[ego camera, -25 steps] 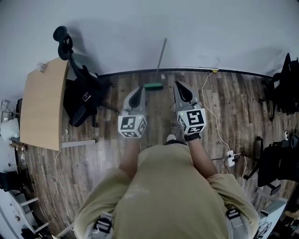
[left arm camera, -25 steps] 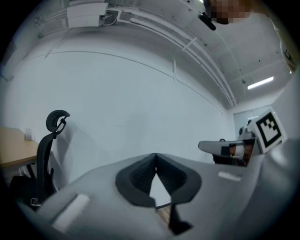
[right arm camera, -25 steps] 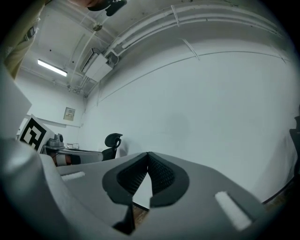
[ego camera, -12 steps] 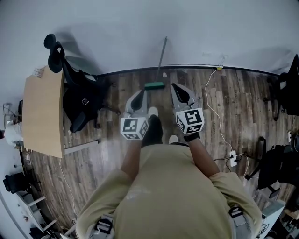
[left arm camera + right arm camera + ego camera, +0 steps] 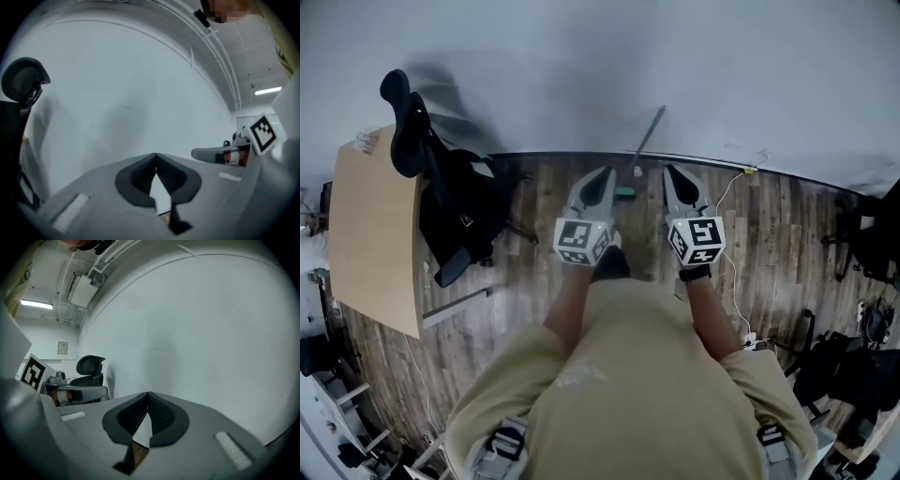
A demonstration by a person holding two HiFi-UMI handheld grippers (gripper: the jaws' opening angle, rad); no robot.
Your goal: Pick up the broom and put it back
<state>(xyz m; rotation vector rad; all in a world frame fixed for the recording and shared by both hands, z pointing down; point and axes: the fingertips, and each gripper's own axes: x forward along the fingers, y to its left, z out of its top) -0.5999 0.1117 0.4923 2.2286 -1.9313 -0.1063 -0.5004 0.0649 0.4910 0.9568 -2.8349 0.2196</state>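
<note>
Not started: left gripper (image 5: 601,175) and right gripper (image 5: 673,172) both pressed together, empty; grey-handled broom with green head (image 5: 649,132) leans on white wall (image 5: 581,75) just ahead between them, so pick-up and return both remain.

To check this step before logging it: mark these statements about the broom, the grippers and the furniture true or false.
1. The broom stands against the wall. True.
2. The left gripper holds the broom. False: its jaws are together on nothing.
3. The right gripper has its jaws wide apart. False: they are together and empty.
4. A black office chair stands beside the wooden desk. True.
5. The broom's head is red. False: it is green.
</note>
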